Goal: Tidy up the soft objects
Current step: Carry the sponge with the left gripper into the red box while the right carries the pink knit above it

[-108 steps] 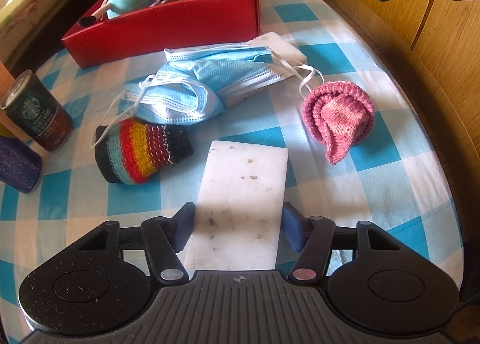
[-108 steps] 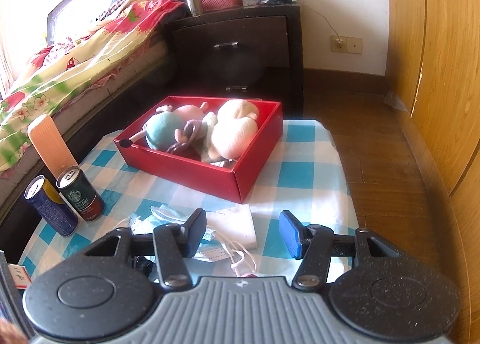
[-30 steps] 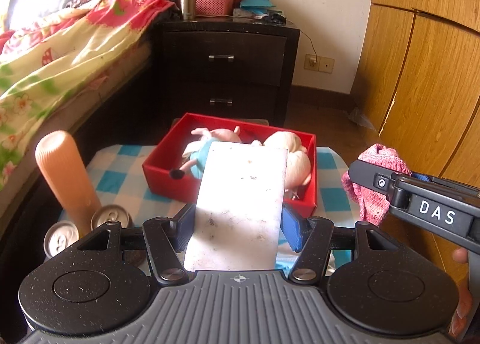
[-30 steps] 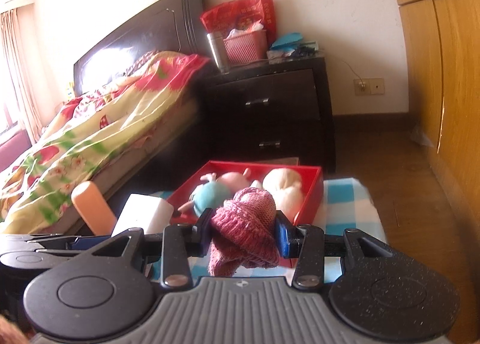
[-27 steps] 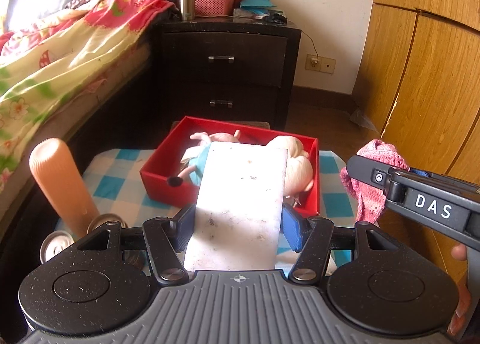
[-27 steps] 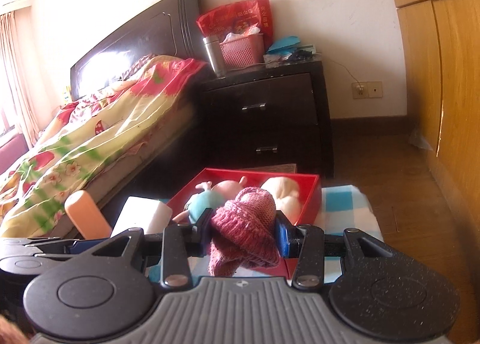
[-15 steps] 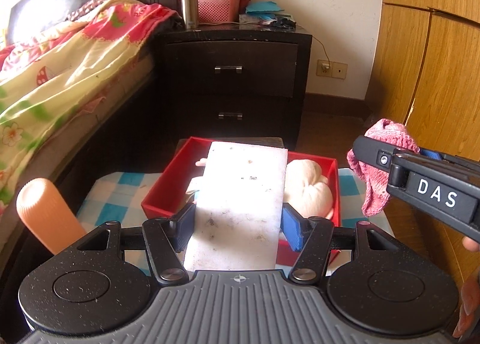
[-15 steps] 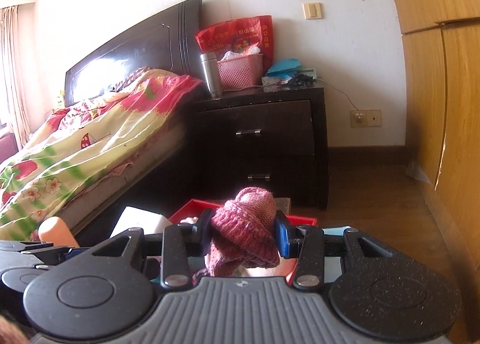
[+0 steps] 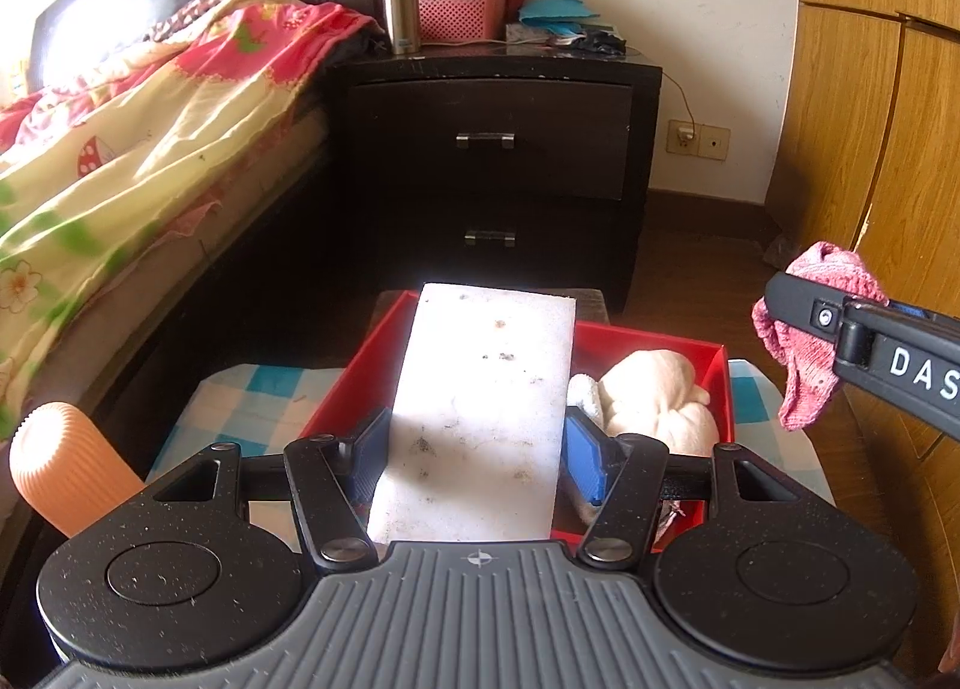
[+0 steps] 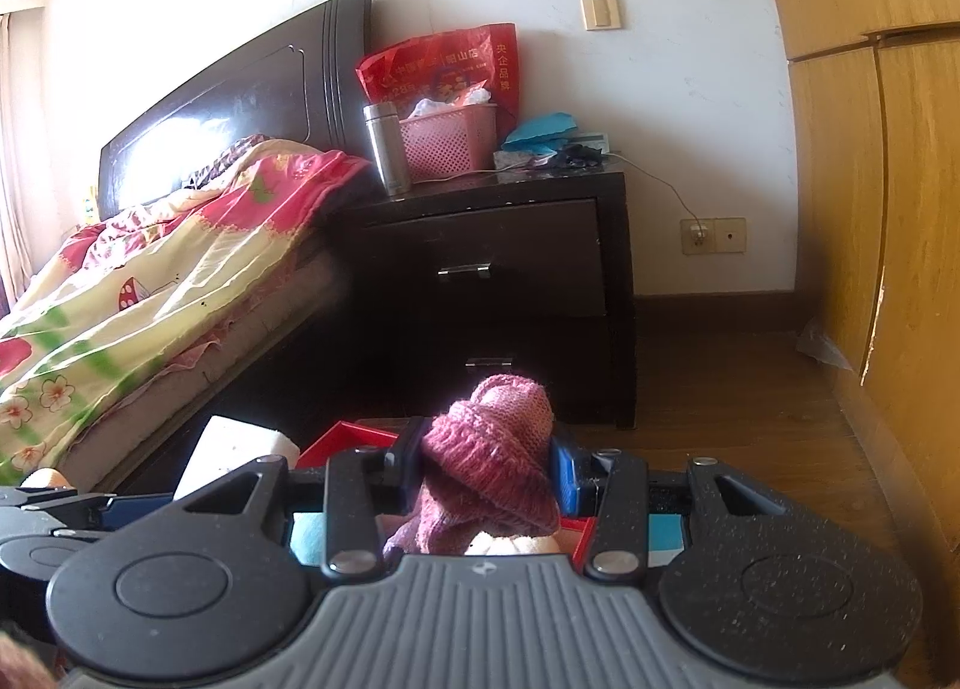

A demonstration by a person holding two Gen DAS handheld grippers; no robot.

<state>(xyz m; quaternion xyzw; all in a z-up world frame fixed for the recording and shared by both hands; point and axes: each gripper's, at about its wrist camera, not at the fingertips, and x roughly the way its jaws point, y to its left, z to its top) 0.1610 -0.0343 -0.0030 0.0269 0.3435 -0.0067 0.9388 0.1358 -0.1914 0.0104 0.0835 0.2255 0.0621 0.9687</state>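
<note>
At lower centre, the left gripper point(image 9: 474, 449) clamps a flat white rectangular sponge point(image 9: 480, 413) above an open red box point(image 9: 654, 332). The right gripper point(image 10: 483, 476) pinches a pink knitted hat point(image 10: 492, 467).

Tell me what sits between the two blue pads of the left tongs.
A flat white rectangular sponge block, speckled with dirt, is clamped between the left tongs, above the red box; the left wrist view shows it.
</note>
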